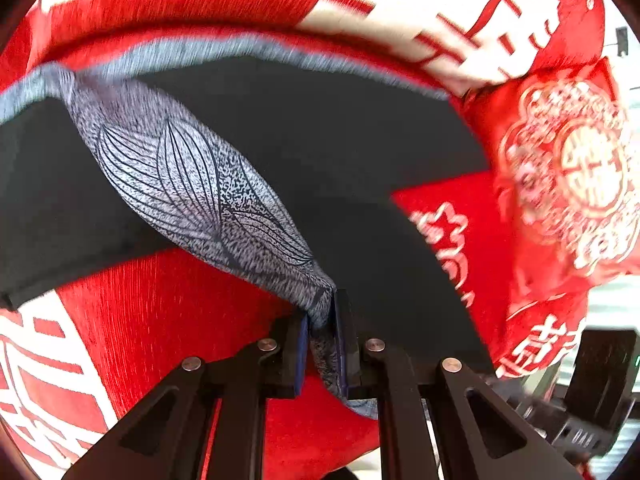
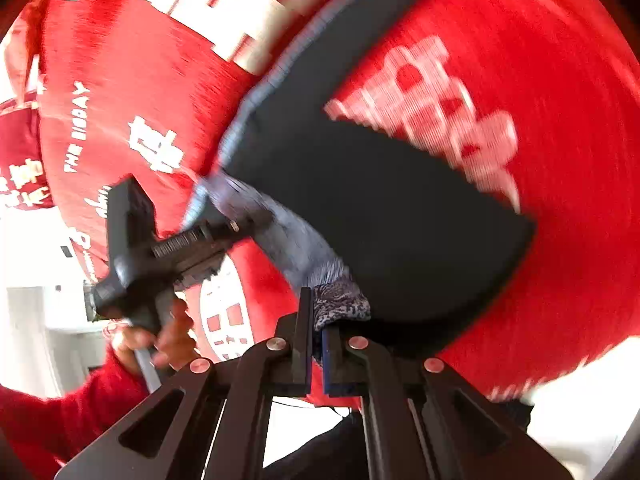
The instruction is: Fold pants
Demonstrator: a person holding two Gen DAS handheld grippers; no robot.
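Observation:
Dark pants (image 1: 320, 140) with a grey leaf-patterned waistband (image 1: 192, 184) lie on a red bedspread. My left gripper (image 1: 324, 308) is shut on one end of the waistband, which is lifted and stretched away from the jaws. In the right wrist view my right gripper (image 2: 318, 312) is shut on the other bunched end of the waistband (image 2: 296, 240), with the dark pants (image 2: 380, 220) spreading out behind it. The left gripper (image 2: 236, 226) shows there too, held by a hand (image 2: 168, 336) in a red sleeve, pinching the same band further along.
The red bedspread (image 1: 180, 320) carries large white characters and fills most of both views. A red cushion with a white round emblem (image 1: 560, 184) lies at the right. Pale floor and furniture show past the bed's edge (image 2: 36, 312).

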